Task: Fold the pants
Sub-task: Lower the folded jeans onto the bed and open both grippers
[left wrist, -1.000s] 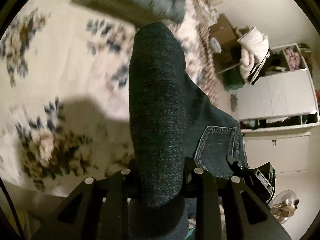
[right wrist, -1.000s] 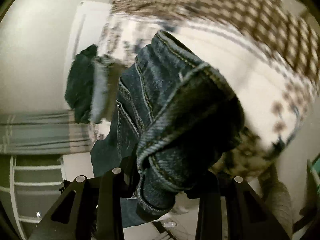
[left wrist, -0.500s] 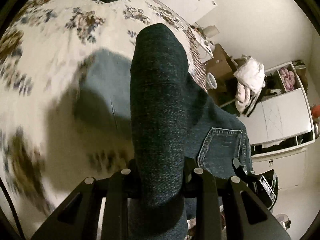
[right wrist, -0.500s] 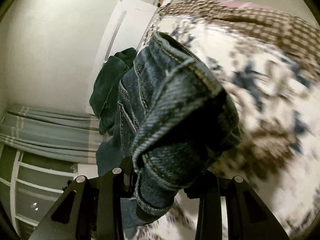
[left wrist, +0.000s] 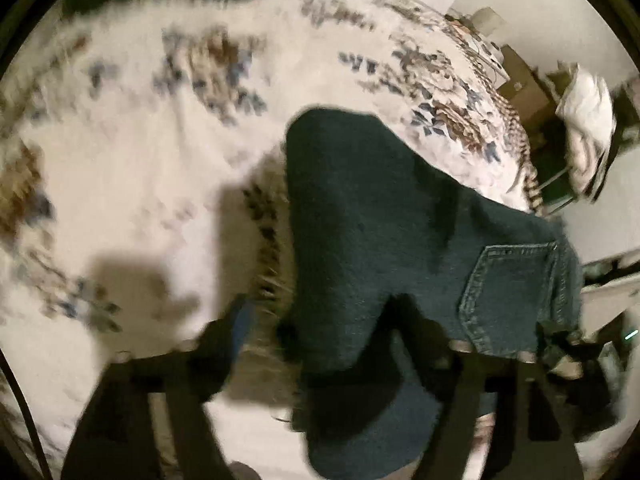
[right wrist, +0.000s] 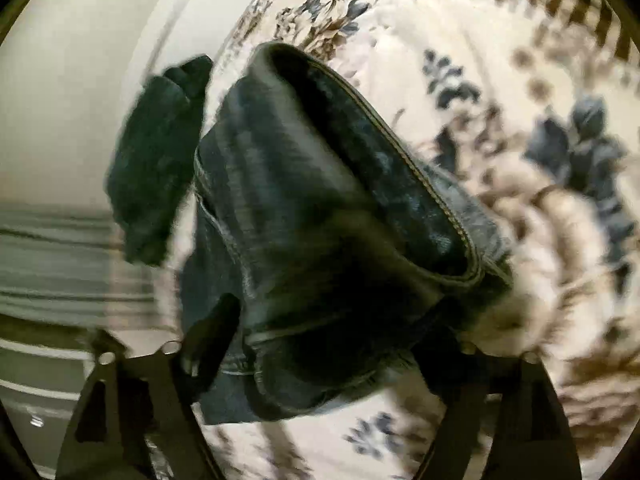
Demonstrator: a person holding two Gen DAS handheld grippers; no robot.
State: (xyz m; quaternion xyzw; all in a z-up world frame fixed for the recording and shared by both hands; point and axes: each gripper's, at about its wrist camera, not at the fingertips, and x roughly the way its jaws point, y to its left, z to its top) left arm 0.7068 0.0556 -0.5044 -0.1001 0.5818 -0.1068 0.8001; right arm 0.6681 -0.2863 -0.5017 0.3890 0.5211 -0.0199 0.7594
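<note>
The dark blue jeans (left wrist: 392, 240) lie folded on the floral bedspread (left wrist: 140, 152), back pocket toward the right. My left gripper (left wrist: 316, 344) has its jaws spread wide, the jeans' folded edge lying loose between them. In the right wrist view the waistband end of the jeans (right wrist: 340, 240) bulges between my right gripper's (right wrist: 320, 360) fingers, which also stand wide apart. The frames are motion-blurred.
A second dark garment (right wrist: 156, 160) lies on the bed beyond the jeans, near a white wall. A white cabinet and a pile of white cloth (left wrist: 588, 120) stand off the bed's right side. Grey striped curtains (right wrist: 52, 264) hang at left.
Both grippers have gone from clamped on the jeans to wide open. The jeans have come down from hanging onto the bedspread. Both cameras are still moving.
</note>
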